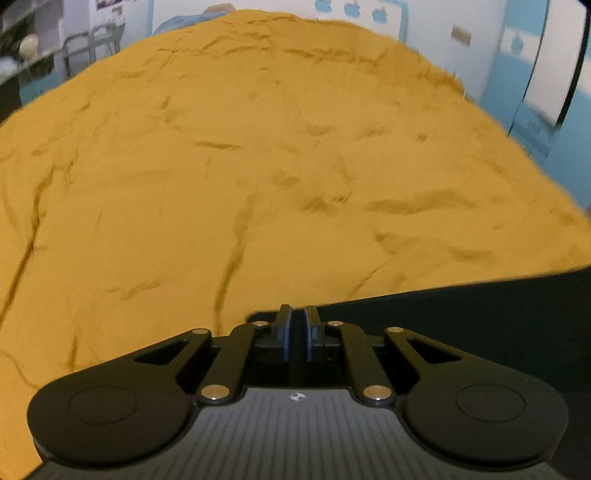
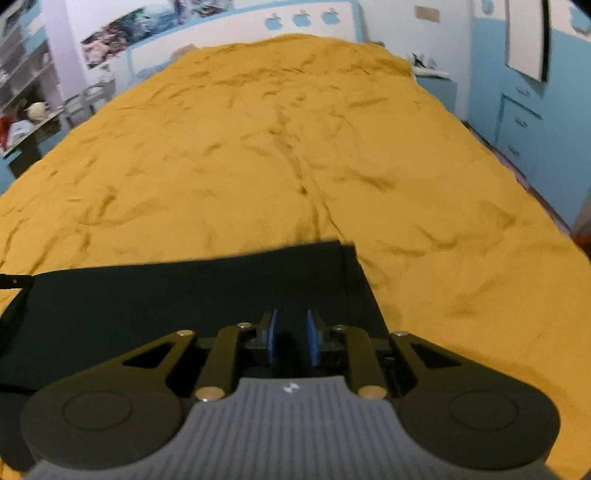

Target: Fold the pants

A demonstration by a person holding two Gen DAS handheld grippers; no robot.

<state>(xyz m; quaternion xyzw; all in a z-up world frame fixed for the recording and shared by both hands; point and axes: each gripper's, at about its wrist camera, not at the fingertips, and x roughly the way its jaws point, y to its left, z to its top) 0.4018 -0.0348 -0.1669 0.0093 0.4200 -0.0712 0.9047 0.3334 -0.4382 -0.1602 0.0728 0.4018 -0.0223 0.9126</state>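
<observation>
The black pants (image 2: 184, 291) lie flat across the near part of a mustard-yellow bedspread (image 2: 280, 155). In the left wrist view the pants (image 1: 461, 317) fill the lower right, and my left gripper (image 1: 298, 317) sits over their left edge with its jaws nearly closed, a thin gap between the blue pads; fabric between them is not clear. My right gripper (image 2: 291, 328) hovers over the pants' right end, jaws apart and empty. The tip of the left gripper (image 2: 14, 282) shows at the far left.
The yellow bedspread (image 1: 258, 166) covers the whole bed. A white headboard with blue apple shapes (image 2: 303, 18) stands at the far end. Shelves with clutter (image 2: 26, 107) are on the left; blue drawers (image 2: 517, 125) and a nightstand (image 2: 436, 79) are on the right.
</observation>
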